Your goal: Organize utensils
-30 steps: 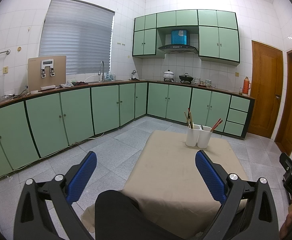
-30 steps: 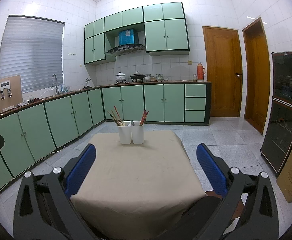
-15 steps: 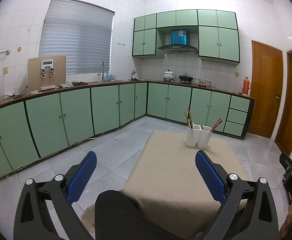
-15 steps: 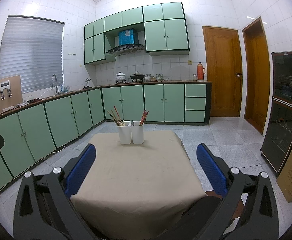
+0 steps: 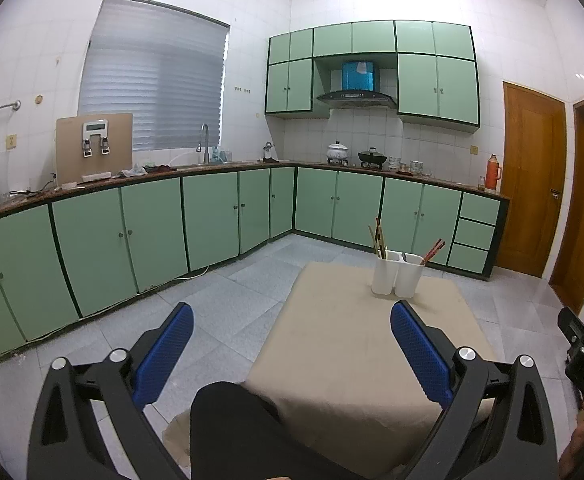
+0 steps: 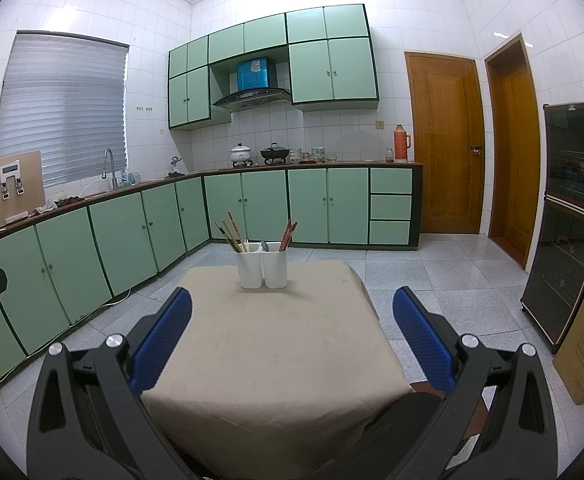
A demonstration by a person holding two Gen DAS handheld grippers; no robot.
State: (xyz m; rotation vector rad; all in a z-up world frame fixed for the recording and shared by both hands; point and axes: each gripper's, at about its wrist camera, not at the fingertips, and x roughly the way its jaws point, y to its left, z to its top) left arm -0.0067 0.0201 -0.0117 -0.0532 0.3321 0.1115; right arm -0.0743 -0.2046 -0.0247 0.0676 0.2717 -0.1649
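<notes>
Nothing is held: both the left gripper and right gripper are spread apart, short of the holders at the worktop's far edge; a reach is needed

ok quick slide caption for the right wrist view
Open right claw faces a cloth-covered table with a white two-cup utensil holder of chopsticks.

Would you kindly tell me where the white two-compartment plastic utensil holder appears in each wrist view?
Left wrist: white two-compartment plastic utensil holder stands right of centre, at the far end of the beige cloth-covered table.
Right wrist: holder stands just left of centre, at the table's far end.
Shared landmark: blue range hood.
</notes>
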